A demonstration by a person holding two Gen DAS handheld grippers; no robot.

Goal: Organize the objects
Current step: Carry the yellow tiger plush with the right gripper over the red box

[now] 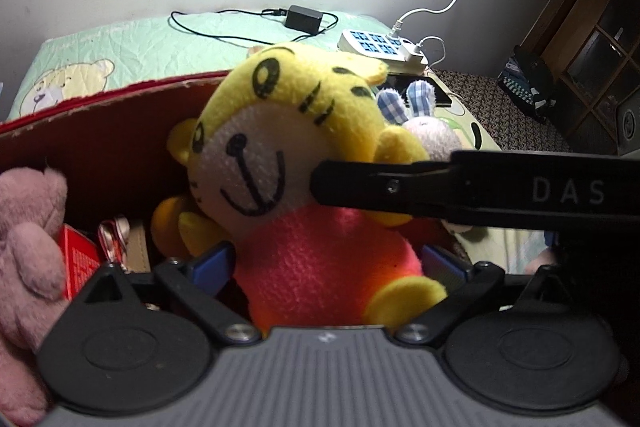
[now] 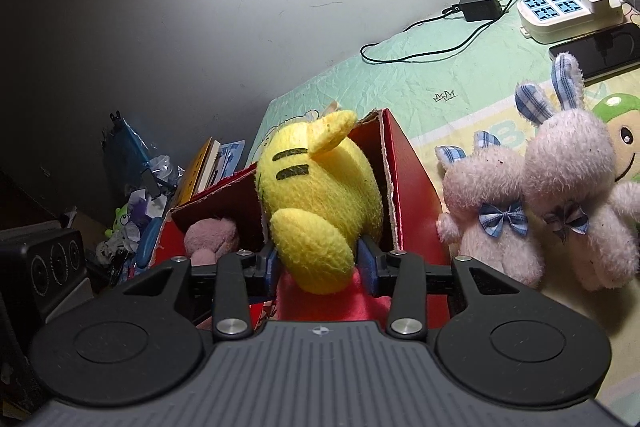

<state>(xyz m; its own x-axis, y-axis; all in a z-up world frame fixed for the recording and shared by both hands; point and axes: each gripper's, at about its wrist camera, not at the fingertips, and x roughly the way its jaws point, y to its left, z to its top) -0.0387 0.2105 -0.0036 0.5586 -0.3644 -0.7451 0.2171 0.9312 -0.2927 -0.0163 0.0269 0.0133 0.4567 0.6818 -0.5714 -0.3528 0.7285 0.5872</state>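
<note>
A yellow tiger plush (image 1: 280,155) with a red body fills the left wrist view, its face turned to the camera. It sits between the blue pads of my left gripper (image 1: 328,263), which stand wide on either side of the red body; this gripper is open. From the right, a black finger (image 1: 380,187) of my right gripper crosses the plush. In the right wrist view my right gripper (image 2: 320,267) is shut on a yellow limb at the back of the tiger plush (image 2: 316,187). The plush hangs at the open top of a red cardboard box (image 2: 412,179).
A pink plush (image 1: 28,227) and small red items lie inside the red box (image 1: 100,131). Two pink bunnies (image 2: 520,211) stand right of the box on a green mat (image 2: 400,83). A power strip (image 2: 568,11), phone (image 2: 600,51) and black charger (image 2: 480,7) lie farther back.
</note>
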